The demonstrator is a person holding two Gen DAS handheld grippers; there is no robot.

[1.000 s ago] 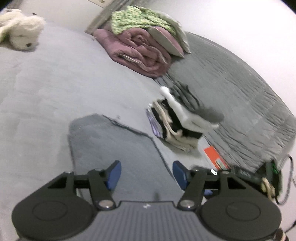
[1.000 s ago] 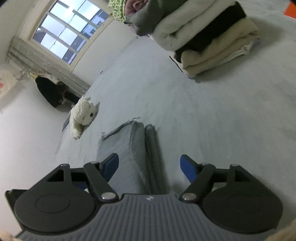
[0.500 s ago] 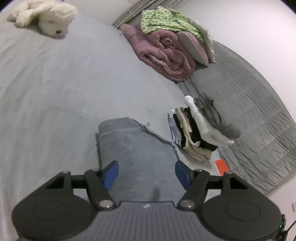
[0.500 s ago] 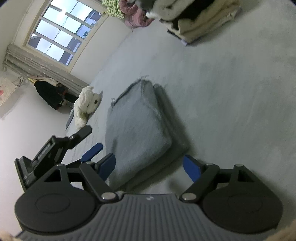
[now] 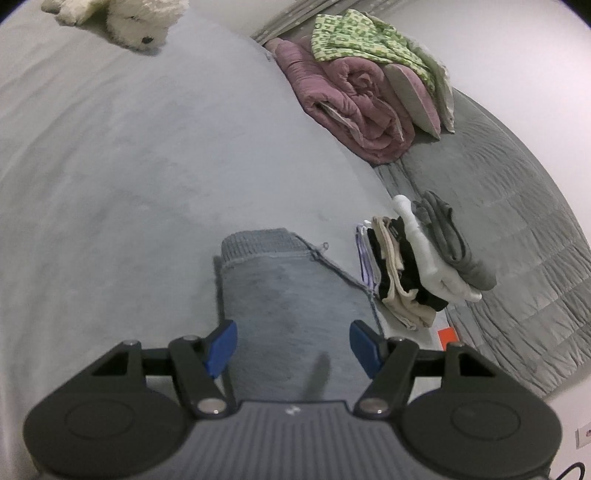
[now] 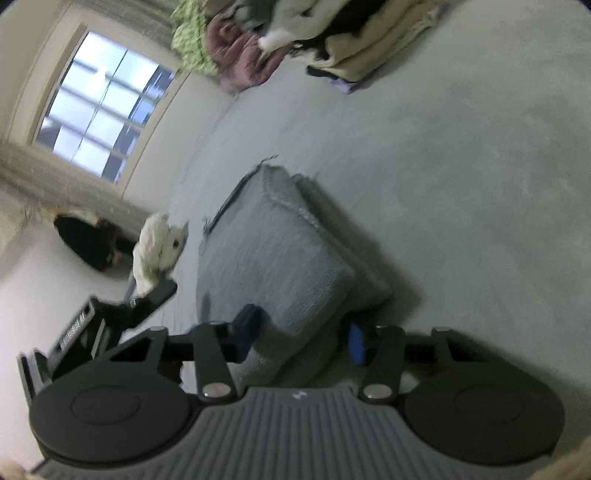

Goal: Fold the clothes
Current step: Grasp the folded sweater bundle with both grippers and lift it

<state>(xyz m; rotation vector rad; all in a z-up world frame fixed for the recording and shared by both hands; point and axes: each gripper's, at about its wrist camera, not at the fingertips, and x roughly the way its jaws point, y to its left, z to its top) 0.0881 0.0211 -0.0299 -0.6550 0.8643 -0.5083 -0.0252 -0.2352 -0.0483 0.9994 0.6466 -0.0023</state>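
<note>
A wide grey bed (image 5: 129, 166) fills most of both views. A darker grey quilted cover (image 5: 517, 229) lies along its far side. On it rests a rolled pink blanket (image 5: 347, 110) with a green patterned cloth (image 5: 362, 40) on top. A folded grey garment (image 5: 291, 295) lies in the middle of the bed, near both cameras. Just beside it stands a pile of folded clothes (image 5: 413, 269) in black, beige, white and grey. A white plush toy (image 5: 136, 18) lies well apart, at the far edge.

The left gripper (image 5: 290, 345) hangs over the near end of the garment, its fingers wide apart on either side of it. The right gripper (image 6: 306, 334) is closing its fingers, and a corner of the garment is between them; whether the pads already press on it, I cannot tell.
</note>
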